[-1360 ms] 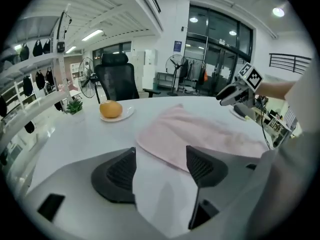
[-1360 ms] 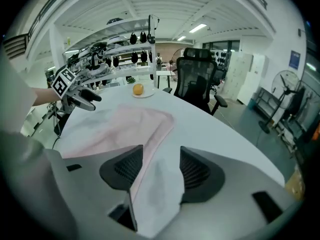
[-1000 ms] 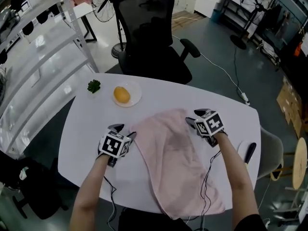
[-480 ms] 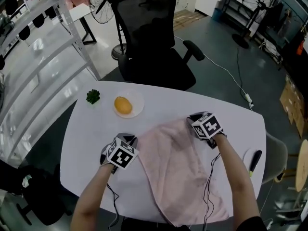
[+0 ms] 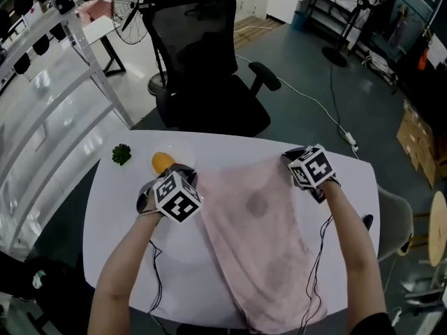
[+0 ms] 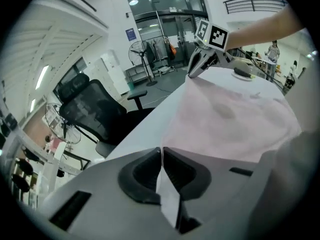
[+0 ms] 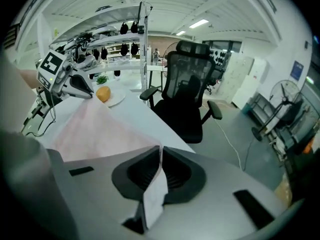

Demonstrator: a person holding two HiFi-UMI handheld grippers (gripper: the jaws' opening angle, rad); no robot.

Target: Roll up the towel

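A pink towel [image 5: 258, 236] lies lengthwise on the white table [image 5: 119, 222], its near end hanging over the front edge. My left gripper [image 5: 185, 176] is shut on the far left corner, and a fold of cloth [image 6: 167, 194] shows pinched between its jaws. My right gripper [image 5: 295, 160] is shut on the far right corner, where a flap of towel [image 7: 155, 189] is clamped after its jaws have just closed. The far edge is raised and stretched between them. Each gripper view shows the other gripper: the right gripper [image 6: 197, 69] and the left gripper [image 7: 80, 86].
A white plate with a yellow fruit [image 5: 162, 161] sits just beyond my left gripper, a green sprig [image 5: 121, 153] left of it. A black office chair [image 5: 202, 68] stands behind the table. A dark object [image 5: 367, 222] lies at the right table edge. Metal shelving runs along the left.
Both grippers went from open beside the towel's far corners to shut on them. They rose and drew apart, lifting and stretching the far edge. The left gripper also rolled.
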